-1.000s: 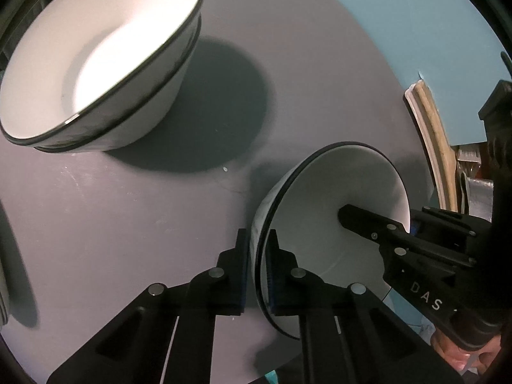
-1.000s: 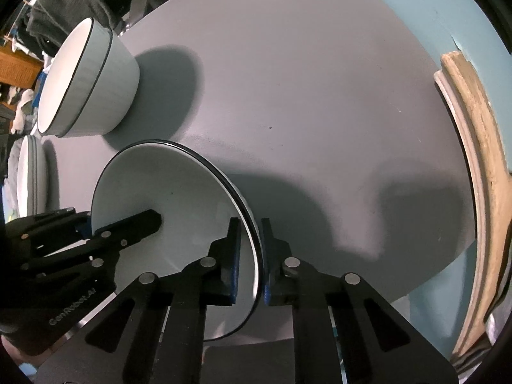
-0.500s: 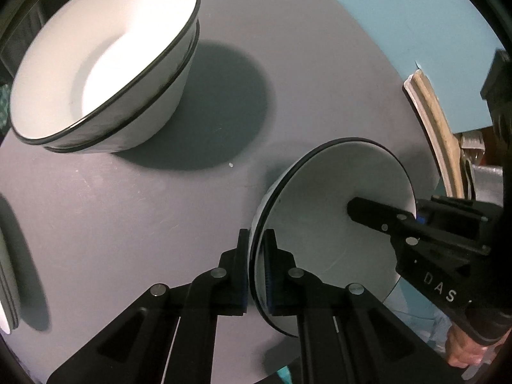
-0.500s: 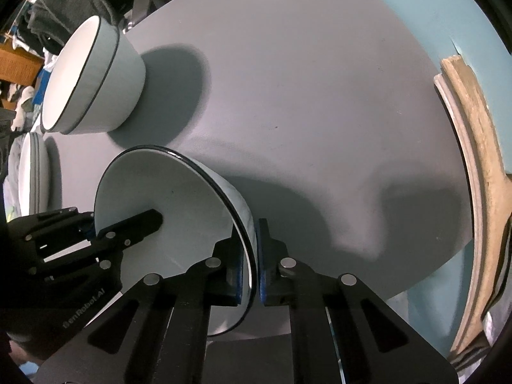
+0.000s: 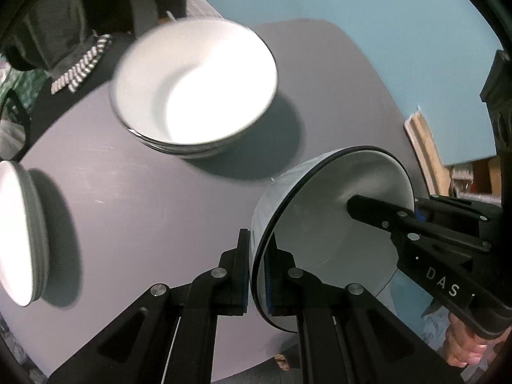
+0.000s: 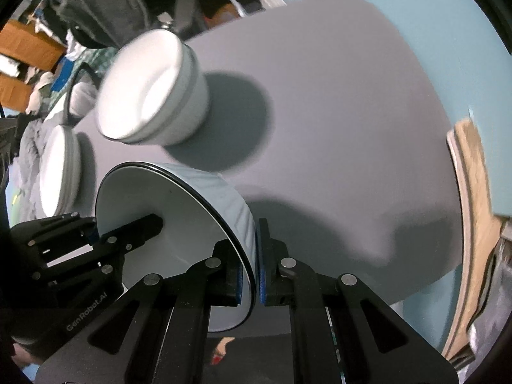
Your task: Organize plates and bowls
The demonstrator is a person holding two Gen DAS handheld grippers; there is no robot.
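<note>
Nearest, the left hand-held gripper (image 5: 256, 275) is closed tight on one side of the rim of a white, dark-rimmed ceramic bowl (image 5: 323, 224), and the right hand-held gripper (image 6: 252, 272) is clamped on the opposite side; the bowl hangs steeply tilted over the near edge of the round grey desk (image 6: 352, 128), apparently clear of it. With only thin pad contact on a smooth glazed wall, uneven pull between the two hands could twist the rim out of one grip and drop the bowl. Farther in, toward the far left edge, stands a stack of white nested bowls (image 5: 195, 89); lowering the held bowl off-centre could knock its rim. At the left edge sit stacked white plates (image 5: 22, 240), which a wide swing might clip
</note>
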